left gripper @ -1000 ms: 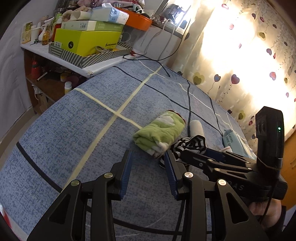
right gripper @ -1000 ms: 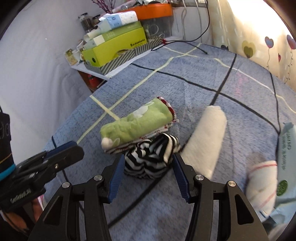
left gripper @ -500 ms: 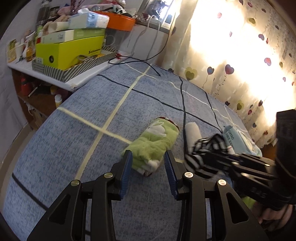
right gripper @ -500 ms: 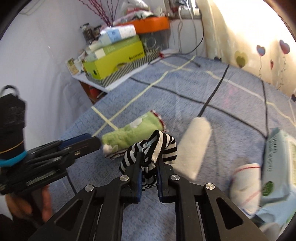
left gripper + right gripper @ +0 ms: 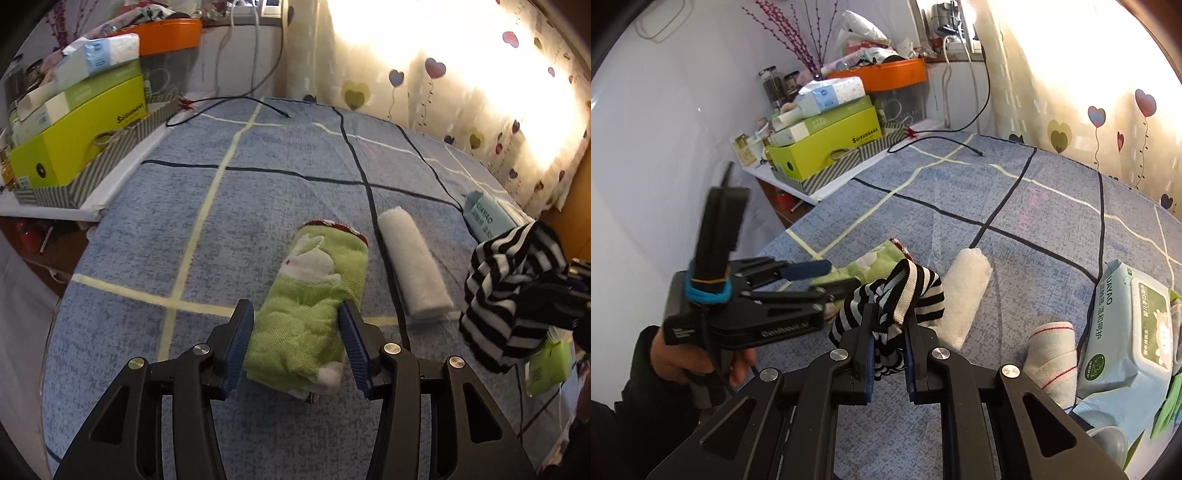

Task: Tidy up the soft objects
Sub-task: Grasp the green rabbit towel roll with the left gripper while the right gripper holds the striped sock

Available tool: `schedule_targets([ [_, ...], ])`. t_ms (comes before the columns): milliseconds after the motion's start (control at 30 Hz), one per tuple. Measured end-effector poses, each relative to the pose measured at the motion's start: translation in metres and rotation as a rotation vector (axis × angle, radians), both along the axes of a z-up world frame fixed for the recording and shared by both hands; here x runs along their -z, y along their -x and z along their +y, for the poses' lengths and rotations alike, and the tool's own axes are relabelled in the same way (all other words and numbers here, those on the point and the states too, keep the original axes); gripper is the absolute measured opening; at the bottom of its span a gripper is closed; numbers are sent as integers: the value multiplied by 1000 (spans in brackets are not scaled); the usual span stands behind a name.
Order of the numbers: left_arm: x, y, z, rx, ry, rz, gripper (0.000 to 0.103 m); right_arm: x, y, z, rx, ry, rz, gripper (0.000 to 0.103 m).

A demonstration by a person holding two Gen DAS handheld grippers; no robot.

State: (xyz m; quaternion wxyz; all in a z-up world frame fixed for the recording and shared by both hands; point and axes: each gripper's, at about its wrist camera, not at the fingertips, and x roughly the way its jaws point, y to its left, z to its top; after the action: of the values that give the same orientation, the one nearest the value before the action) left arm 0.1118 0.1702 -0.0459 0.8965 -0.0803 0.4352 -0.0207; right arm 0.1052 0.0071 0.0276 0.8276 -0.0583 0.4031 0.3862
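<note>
A green towel (image 5: 314,306) is rolled at frame centre; a white roll (image 5: 413,266) lies beside; a striped cloth (image 5: 901,295) is held aloft.

Support surface: bed covered in a mottled blue bedspread (image 5: 288,206) crossed by pale yellow and black grid lines. Lying on it: a rolled green terry towel with a white rabbit motif and red edging (image 5: 314,314), near the front edge; just beside it and parallel to it, a rolled white fluffy towel (image 5: 413,266); a smaller rolled white cloth with thin red stripes (image 5: 1052,354), touching a light blue soft pack of wet wipes with a green label (image 5: 1126,332) at the right side; a thin black cable (image 5: 229,101) trailing across the far corner. Side shelf: white board (image 5: 122,162) abutting the bed, carrying a striped tray of stacked boxes (image 5: 85,140).
</note>
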Motion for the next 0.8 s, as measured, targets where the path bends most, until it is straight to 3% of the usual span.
schedule_targets([
  [433, 10, -8, -19, -1, -82, 20, 50, -9, 8, -19, 26, -16, -16, 12],
  [600, 7, 0, -27, -17, -112, 17, 40, -14, 12, -30, 40, -27, -26, 12],
  [800, 2, 9, -31, -48, -101, 21, 38, -19, 15, -44, 56, -45, -35, 12],
])
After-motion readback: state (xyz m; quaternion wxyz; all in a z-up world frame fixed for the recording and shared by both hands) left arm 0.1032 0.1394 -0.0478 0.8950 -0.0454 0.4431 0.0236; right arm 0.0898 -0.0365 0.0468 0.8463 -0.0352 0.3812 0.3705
